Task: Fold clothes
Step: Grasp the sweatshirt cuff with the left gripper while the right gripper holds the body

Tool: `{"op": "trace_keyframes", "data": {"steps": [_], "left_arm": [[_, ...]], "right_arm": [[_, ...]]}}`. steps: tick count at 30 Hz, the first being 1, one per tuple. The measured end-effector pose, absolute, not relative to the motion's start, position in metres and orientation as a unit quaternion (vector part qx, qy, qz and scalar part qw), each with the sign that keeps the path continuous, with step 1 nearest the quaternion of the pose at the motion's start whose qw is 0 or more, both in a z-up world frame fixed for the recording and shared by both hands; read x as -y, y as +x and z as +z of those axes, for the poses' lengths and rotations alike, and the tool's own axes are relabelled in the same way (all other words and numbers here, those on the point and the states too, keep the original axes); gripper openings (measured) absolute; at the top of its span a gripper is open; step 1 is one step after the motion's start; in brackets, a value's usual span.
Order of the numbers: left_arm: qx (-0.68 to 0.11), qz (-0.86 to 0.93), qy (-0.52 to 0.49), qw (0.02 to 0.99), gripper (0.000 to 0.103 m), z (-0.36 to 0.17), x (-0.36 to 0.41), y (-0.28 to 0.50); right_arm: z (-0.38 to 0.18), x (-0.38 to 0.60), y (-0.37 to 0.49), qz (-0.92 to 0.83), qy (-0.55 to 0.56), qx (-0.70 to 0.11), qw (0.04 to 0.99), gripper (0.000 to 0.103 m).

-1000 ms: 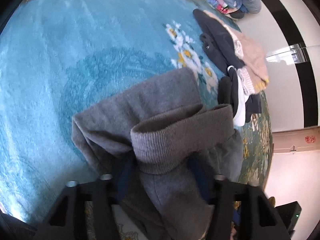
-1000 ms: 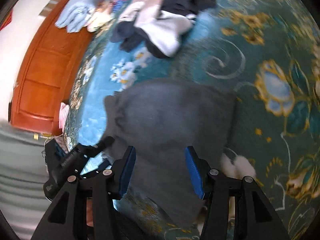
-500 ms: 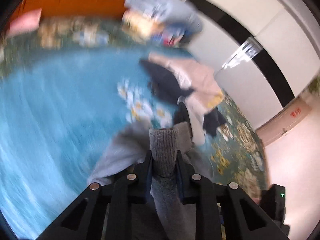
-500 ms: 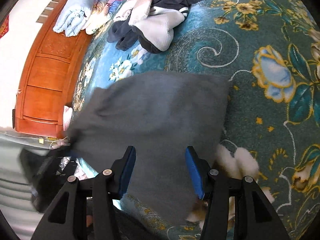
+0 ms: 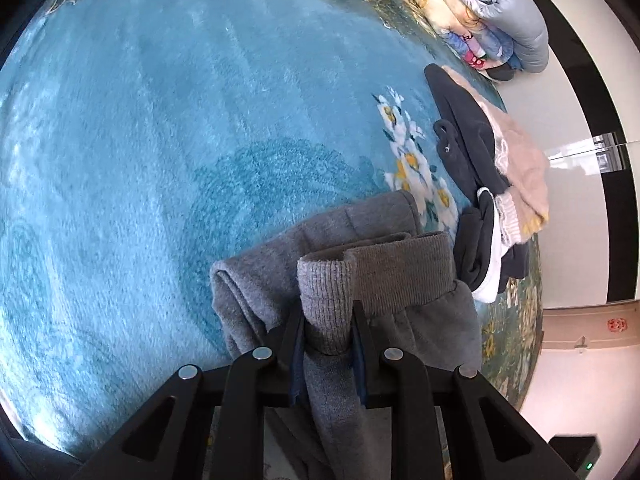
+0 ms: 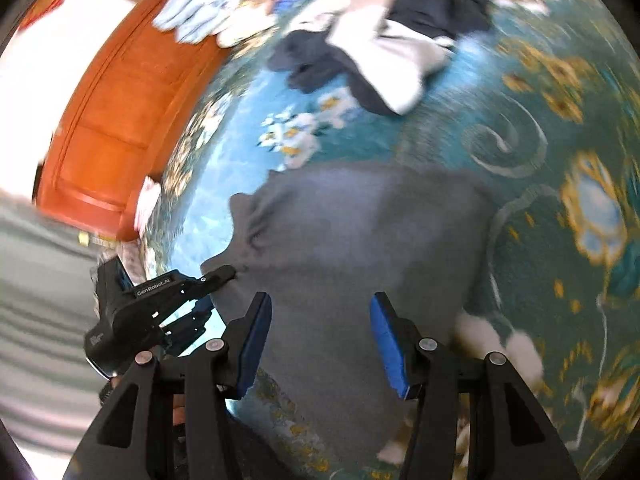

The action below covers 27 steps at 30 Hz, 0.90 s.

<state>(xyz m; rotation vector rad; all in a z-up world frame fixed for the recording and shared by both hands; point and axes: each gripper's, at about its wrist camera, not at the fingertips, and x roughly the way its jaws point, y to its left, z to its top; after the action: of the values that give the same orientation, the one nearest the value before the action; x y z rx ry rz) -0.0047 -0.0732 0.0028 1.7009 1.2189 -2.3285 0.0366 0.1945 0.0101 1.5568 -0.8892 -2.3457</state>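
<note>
Mid-fold on the grey sweatpants [image 5: 340, 248] — they lie bunched on the blue carpet [image 5: 160, 140], just beside the pile of unfolded clothes [image 5: 492, 184]. My left claw [image 5: 326, 340] is pinched narrow on the ribbed cuff [image 5: 326, 288]; its jaws have just been closing, fabric between the pads. My right claw [image 6: 320, 332] hangs wide over the flat grey panel [image 6: 360, 232], nothing between the pads.

I judge the step as gathering the cuff end to carry it over. Next move needs the right claw to take a matching edge, then both travel together so the fold lands square — a one-sided pull would likely skew it.

Materials: heavy fleece-type knit, soft, limp, ribbed elastic at the cuff, thick doubled layers. Carpet pile is plush, probably some drag. Folded quilts [image 5: 492, 12] stacked at the far edge.
</note>
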Motion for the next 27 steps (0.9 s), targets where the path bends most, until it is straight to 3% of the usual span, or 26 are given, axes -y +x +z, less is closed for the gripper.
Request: {"op": "trace_keyframes", "data": {"steps": [4, 12, 19, 23, 27], "left_arm": [[-0.375, -0.771, 0.514, -0.01, 0.022, 0.017, 0.066, -0.005], [-0.382, -0.736, 0.558, 0.023, 0.023, -0.007, 0.068, -0.011], [-0.424, -0.745, 0.515, 0.008, 0.031, 0.013, 0.08, 0.007], [-0.389, -0.79, 0.473, -0.027, 0.035, 0.042, 0.072, 0.011], [-0.325, -0.804, 0.492, -0.081, 0.035, 0.049, 0.043, -0.001]], "right_arm": [[0.008, -0.191, 0.013, -0.812, 0.522, 0.25, 0.078, 0.053], [-0.034, -0.19, -0.02, -0.789, 0.572, 0.217, 0.061, 0.053], [-0.005, -0.196, -0.003, -0.806, 0.543, 0.226, 0.068, 0.054], [0.016, -0.203, 0.027, -0.822, 0.514, 0.233, 0.07, 0.054], [0.021, -0.181, 0.063, -0.826, 0.515, 0.208, 0.103, 0.054]]}}
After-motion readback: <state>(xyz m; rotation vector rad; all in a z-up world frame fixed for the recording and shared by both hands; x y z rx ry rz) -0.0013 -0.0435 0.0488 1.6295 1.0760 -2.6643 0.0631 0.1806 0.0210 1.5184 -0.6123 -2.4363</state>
